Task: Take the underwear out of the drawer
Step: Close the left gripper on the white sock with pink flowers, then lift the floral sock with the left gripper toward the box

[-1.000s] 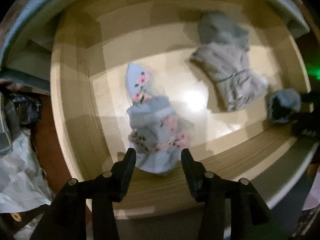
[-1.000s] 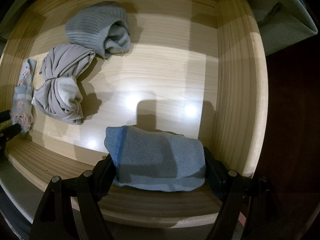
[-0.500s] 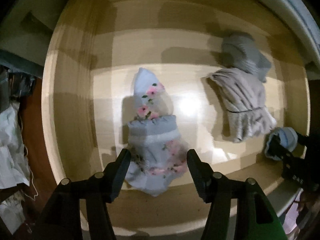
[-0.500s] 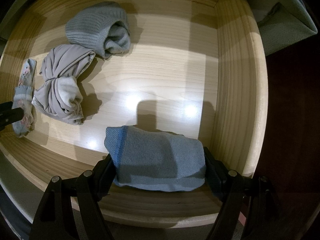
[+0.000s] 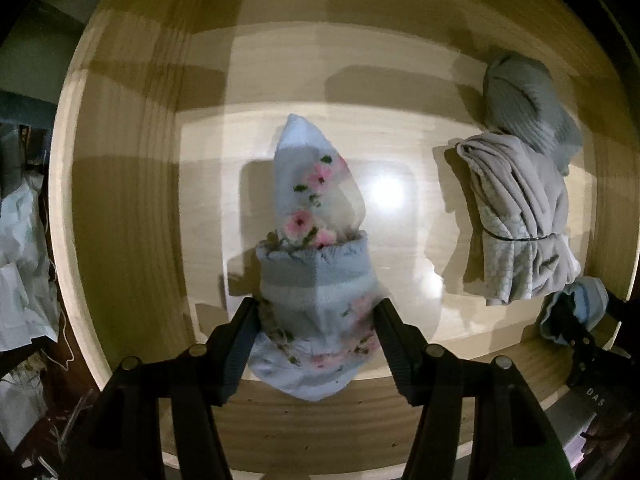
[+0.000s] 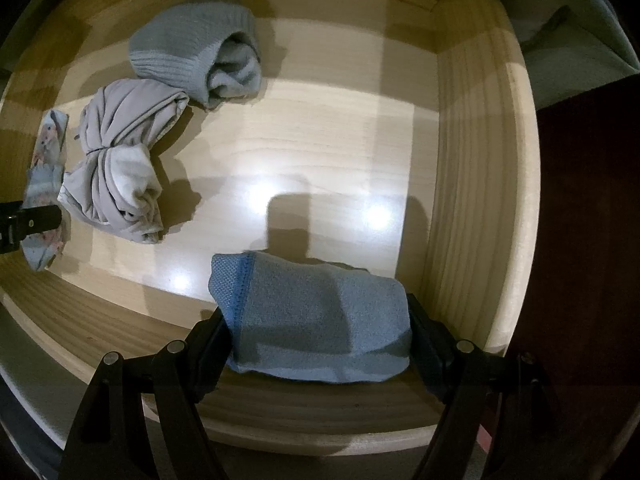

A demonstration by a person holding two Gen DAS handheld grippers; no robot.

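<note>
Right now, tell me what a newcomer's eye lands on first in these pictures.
First, the floral bundle between the left gripper's fingers, near the wooden drawer's front edge. Next, the blue folded cloth between the right gripper's fingers, by the drawer's right wall. Behind lie a tied beige bundle and a grey ribbed roll.

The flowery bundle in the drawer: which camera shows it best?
The left wrist view. There the flowery bundle lies centred and close, its pink flowers clear, with the left gripper jaws at either side of it. The right wrist view shows it only as a sliver at the left edge.
</note>
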